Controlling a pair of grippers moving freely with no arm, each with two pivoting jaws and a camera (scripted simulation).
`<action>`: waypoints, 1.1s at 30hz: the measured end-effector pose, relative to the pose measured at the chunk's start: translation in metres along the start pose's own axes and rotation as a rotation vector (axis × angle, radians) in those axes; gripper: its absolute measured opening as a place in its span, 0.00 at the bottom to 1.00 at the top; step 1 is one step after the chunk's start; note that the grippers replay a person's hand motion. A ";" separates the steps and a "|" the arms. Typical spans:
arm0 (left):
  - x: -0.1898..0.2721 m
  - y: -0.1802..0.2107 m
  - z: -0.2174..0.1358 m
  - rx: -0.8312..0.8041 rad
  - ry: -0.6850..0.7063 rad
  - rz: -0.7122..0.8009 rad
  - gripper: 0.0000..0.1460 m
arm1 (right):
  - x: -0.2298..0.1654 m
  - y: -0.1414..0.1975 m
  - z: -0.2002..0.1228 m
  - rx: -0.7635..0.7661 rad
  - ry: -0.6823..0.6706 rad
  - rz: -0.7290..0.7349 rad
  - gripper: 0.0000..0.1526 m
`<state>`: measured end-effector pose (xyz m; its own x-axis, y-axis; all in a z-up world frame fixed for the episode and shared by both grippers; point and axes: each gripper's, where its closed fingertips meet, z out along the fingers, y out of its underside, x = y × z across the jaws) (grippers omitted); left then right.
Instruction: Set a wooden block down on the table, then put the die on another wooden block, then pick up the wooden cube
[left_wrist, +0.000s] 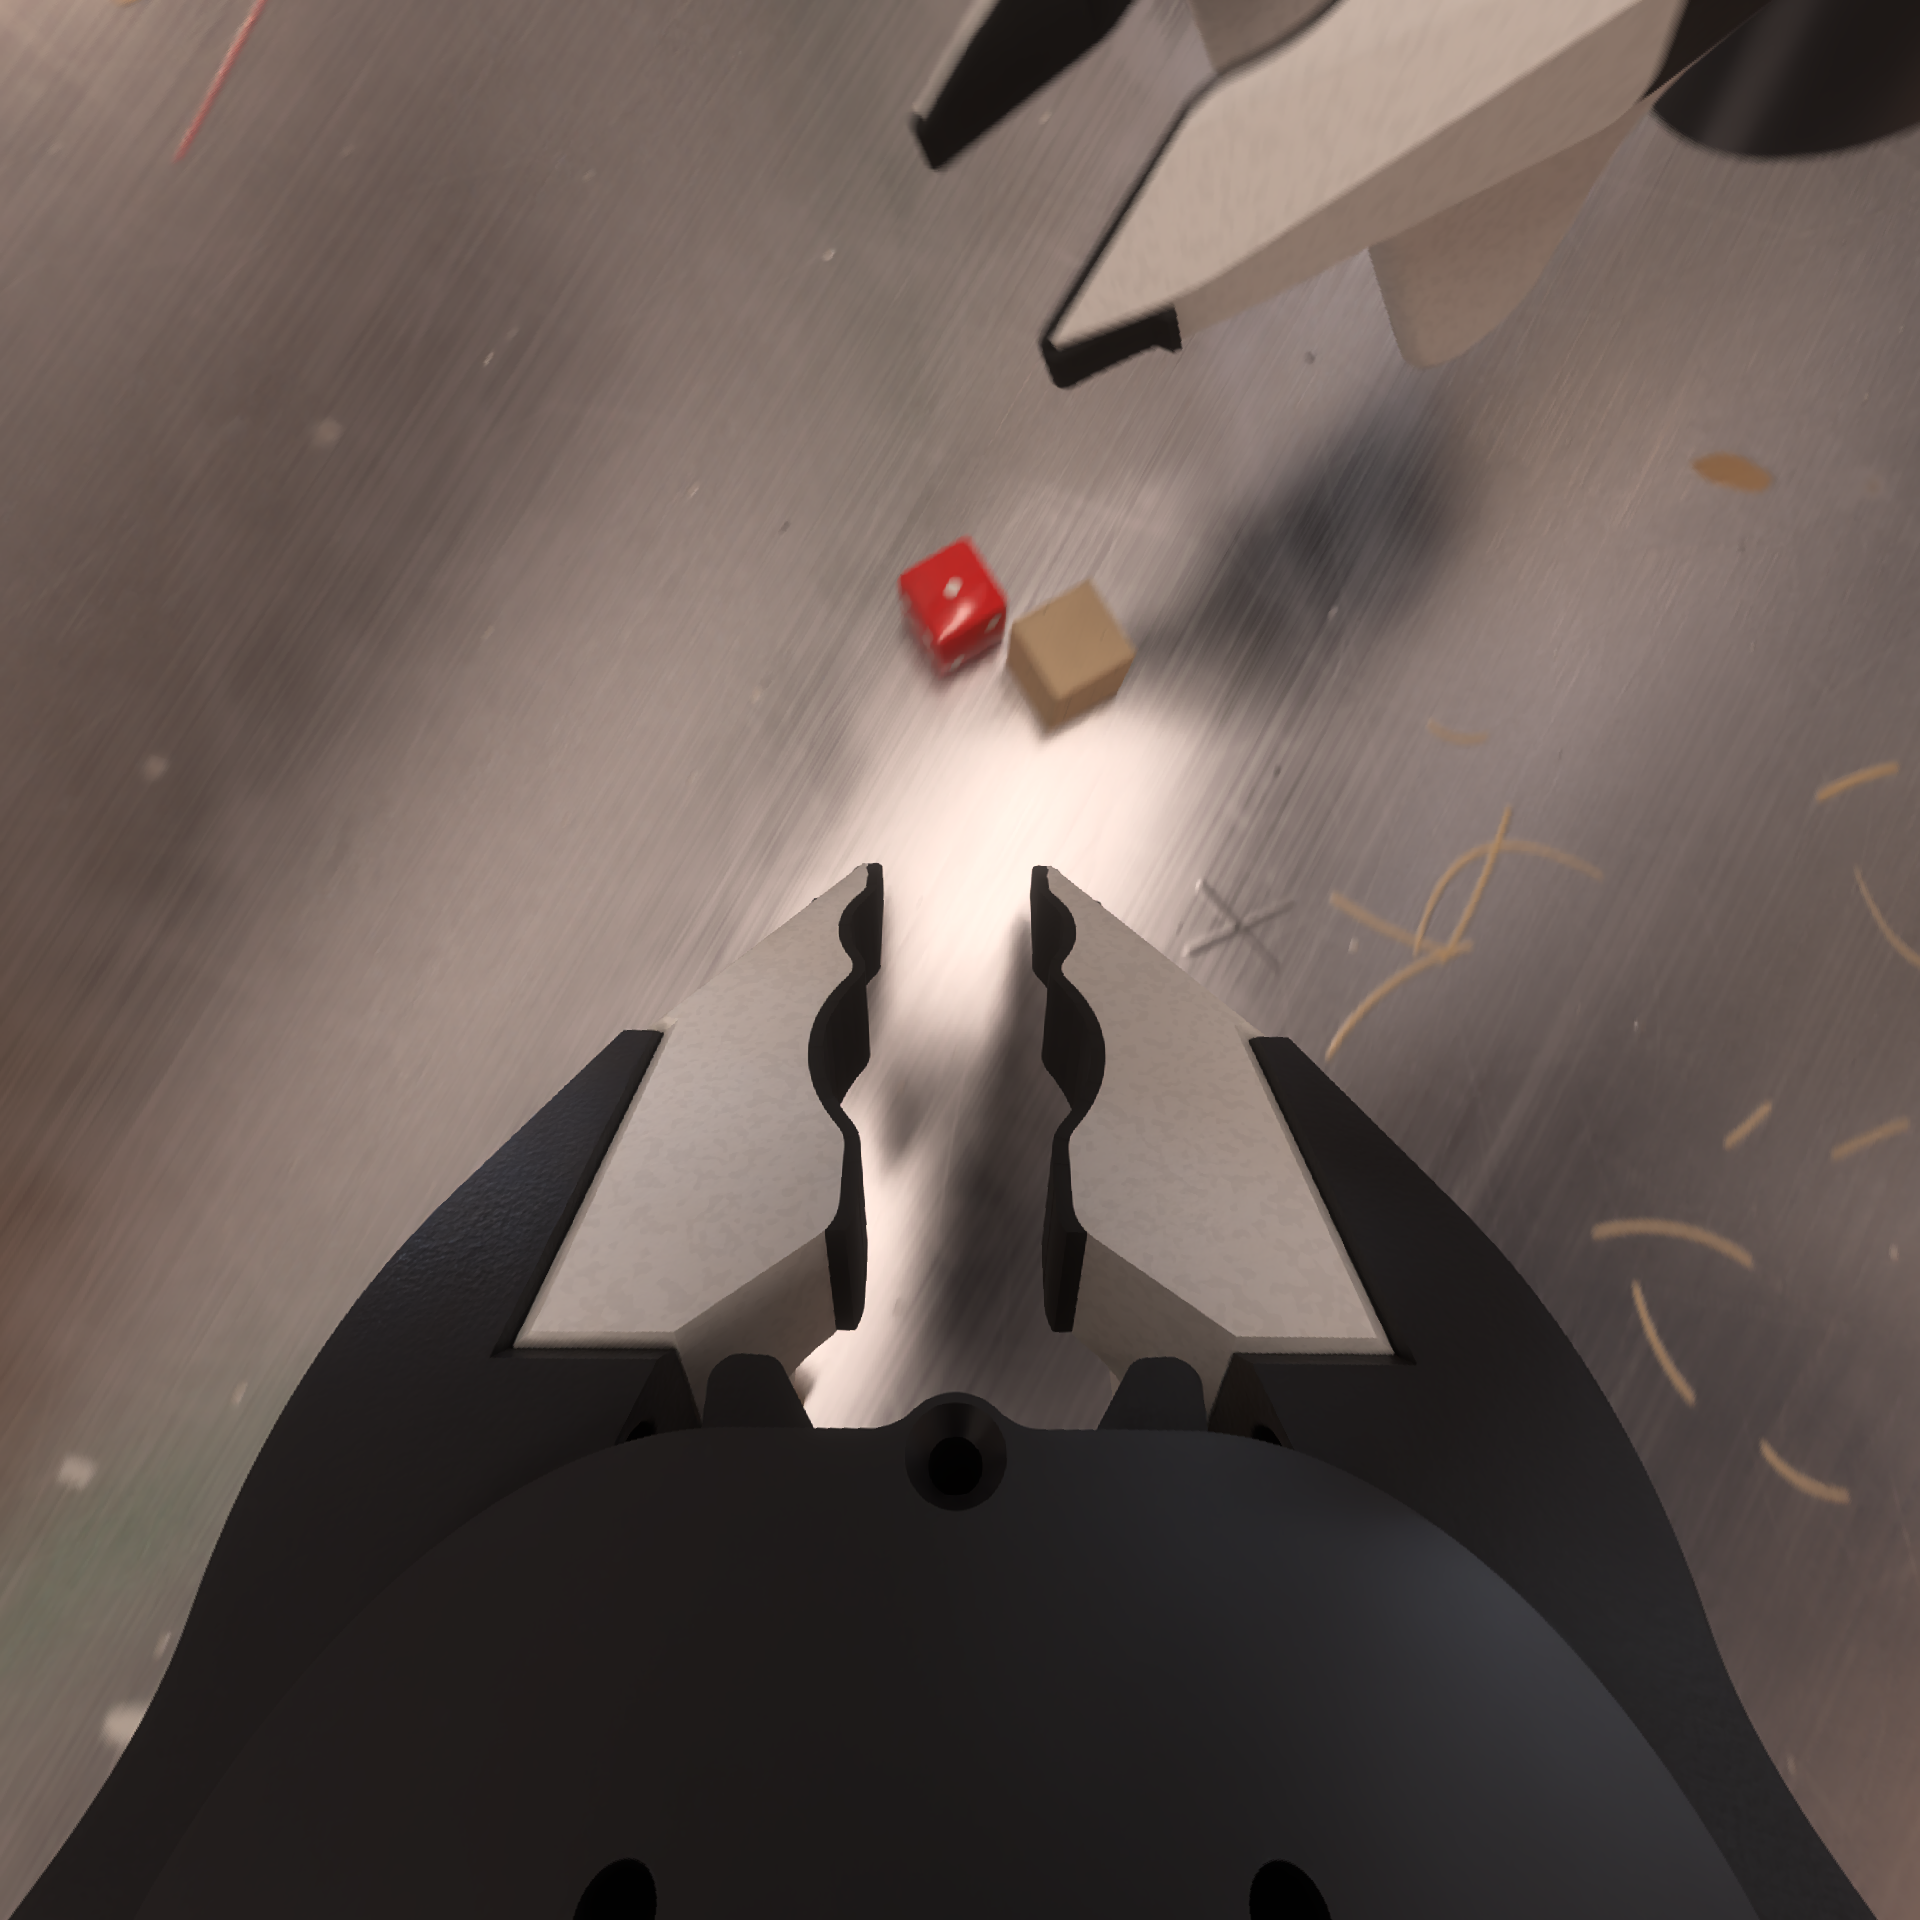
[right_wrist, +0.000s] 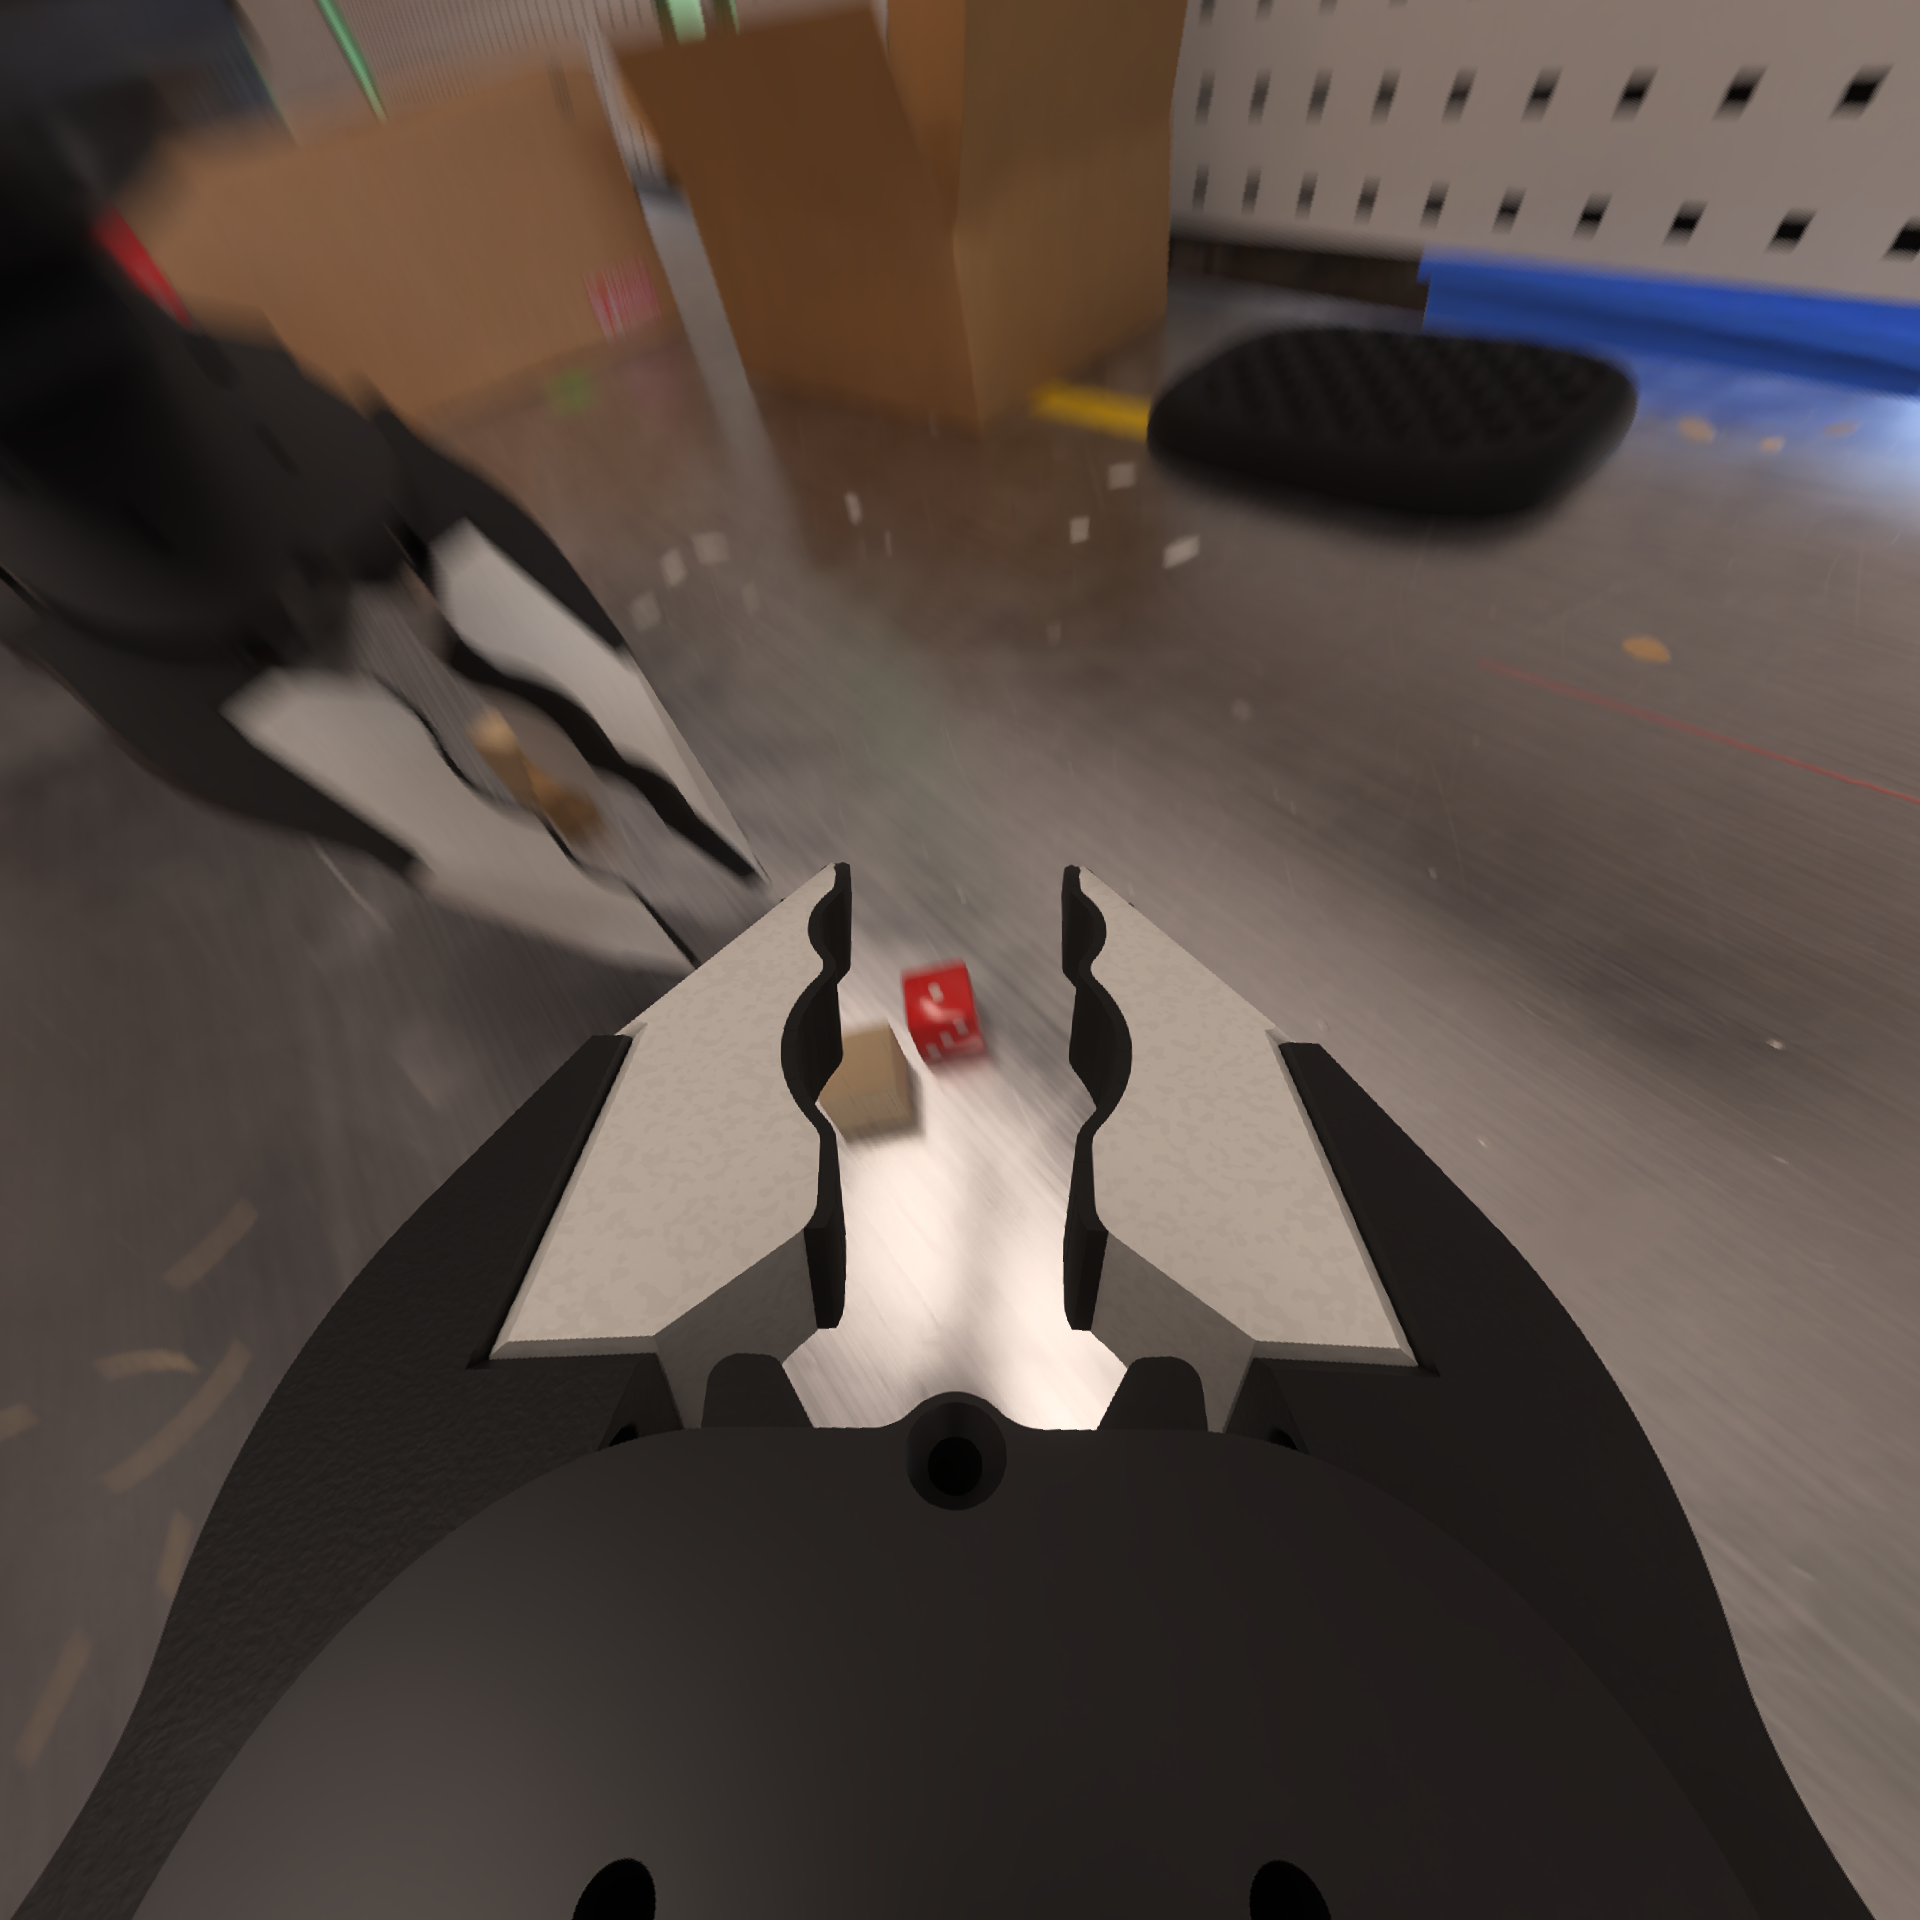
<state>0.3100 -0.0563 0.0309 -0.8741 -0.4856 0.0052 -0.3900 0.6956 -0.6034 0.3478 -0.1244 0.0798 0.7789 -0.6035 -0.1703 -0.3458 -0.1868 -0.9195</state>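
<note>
A red die (left_wrist: 951, 613) lies on the metal table (left_wrist: 416, 727), touching or almost touching a small wooden cube (left_wrist: 1070, 649) to its right. My left gripper (left_wrist: 956, 883) is open and empty, above the table and short of both. My right gripper (left_wrist: 1023, 249) hangs open above and beyond them. In the right wrist view my right gripper (right_wrist: 956, 894) is open and empty, with the die (right_wrist: 940, 1013) and the cube (right_wrist: 868, 1081) below, between its fingers. The left gripper (right_wrist: 712, 909) is blurred at the left. Tan wooden pieces (right_wrist: 530, 769) show through its gap, beyond it.
Cardboard boxes (right_wrist: 935, 208) stand at the back. A black dimpled pad (right_wrist: 1392, 426), a yellow piece (right_wrist: 1091, 405) and a blue strip (right_wrist: 1662, 301) lie before a perforated wall (right_wrist: 1558, 104). Wood shavings (left_wrist: 1455, 935) litter the table to the right.
</note>
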 end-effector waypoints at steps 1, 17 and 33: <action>-0.004 0.007 -0.009 0.002 -0.010 -0.008 0.19 | 0.002 0.011 0.003 -0.082 0.014 -0.054 0.26; -0.039 0.103 -0.103 0.189 -0.210 -0.171 0.18 | -0.007 0.053 0.042 -0.377 -0.034 -0.254 0.12; -0.032 0.125 -0.110 0.261 -0.170 -0.210 0.18 | -0.153 0.020 0.143 -0.328 -0.370 -0.437 0.12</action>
<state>0.2571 0.1041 0.0427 -0.7138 -0.6996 0.0310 -0.4496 0.4239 -0.7862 0.2965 0.0755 0.0367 0.9919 -0.1236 0.0295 -0.0534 -0.6161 -0.7859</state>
